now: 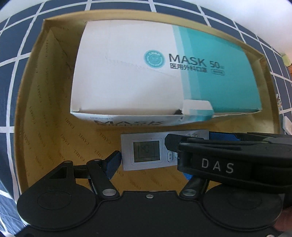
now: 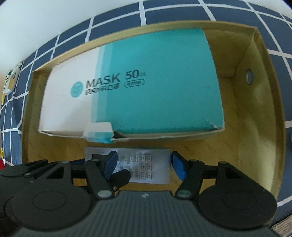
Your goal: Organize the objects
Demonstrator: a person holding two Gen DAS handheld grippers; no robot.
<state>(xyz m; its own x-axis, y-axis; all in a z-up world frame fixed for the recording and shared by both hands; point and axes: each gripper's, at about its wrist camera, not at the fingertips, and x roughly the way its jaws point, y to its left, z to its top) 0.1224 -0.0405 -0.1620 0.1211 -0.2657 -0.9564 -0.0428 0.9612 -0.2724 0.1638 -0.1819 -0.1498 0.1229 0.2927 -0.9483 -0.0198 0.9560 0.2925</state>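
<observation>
A white remote control (image 1: 146, 151) (image 2: 151, 164) with a small screen hangs or rests low inside an open tan cardboard box (image 1: 127, 13) (image 2: 255, 109); I cannot tell which. It lies in front of a white-and-teal MASK carton (image 1: 127, 73) (image 2: 155, 91). My left gripper (image 1: 152, 164) presses its left blue pad against the remote's screen end. My right gripper (image 2: 144, 162) presses its right blue pad against the button end. The inner fingers (image 1: 171, 142) cross over the remote's face, so the remote sits pinched lengthwise between both grippers. The left gripper's right pad is hidden.
The box stands on a dark blue cloth with white grid lines (image 1: 11, 91) (image 2: 164, 12). A round metal eyelet (image 2: 249, 77) pierces the box's right wall. Small white and yellow items (image 2: 11, 80) lie outside the box at the left edge. Bare box floor (image 1: 54, 127) lies left of the remote.
</observation>
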